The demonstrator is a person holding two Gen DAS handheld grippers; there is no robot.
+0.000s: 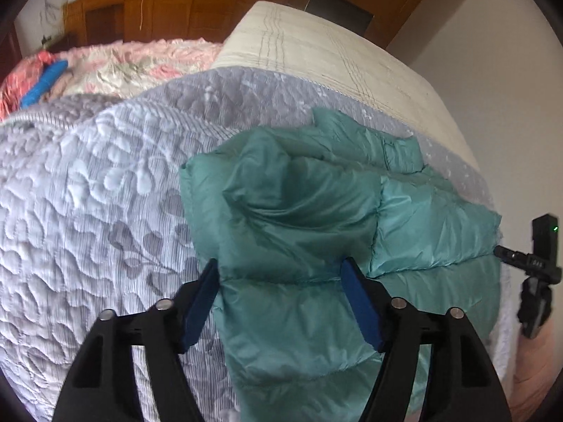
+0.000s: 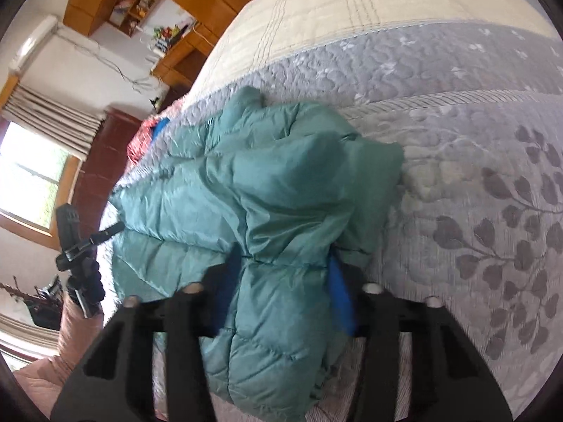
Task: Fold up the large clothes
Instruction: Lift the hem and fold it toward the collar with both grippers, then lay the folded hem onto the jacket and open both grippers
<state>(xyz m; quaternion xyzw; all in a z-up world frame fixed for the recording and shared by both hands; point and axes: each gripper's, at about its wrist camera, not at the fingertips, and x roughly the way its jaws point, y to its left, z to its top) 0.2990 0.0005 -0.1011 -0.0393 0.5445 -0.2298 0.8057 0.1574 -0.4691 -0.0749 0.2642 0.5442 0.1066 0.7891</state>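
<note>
**Jacket half-folded, both grippers on its near edge**

Folding looks partly done, in our judgement. We see the teal puffer jacket (image 1: 316,218) lying on the grey quilted bedspread (image 1: 88,193), bunched in layers, with a sleeve or side panel thrown across the body toward 12 o'clock. It is not yet a neat rectangle, so at least one more fold and some flattening remain.

Our left gripper (image 1: 281,299) has its blue pads either side of a padded fold at 6 o'clock, jaws wide; the fabric fills the gap, so we judge it is holding the jacket. Our right gripper (image 2: 281,299) straddles a thick fold likewise, though blur leaves the left pad dim there; it probably grips too.

From the left wrist we see the jacket's flatter, lighter panel running toward 3 o'clock and the pink floral bedding (image 1: 140,63) at 10 o'clock. From the right wrist we get the window (image 2: 31,176) at 9 o'clock and the leaf-patterned spread toward 3 o'clock.
</note>
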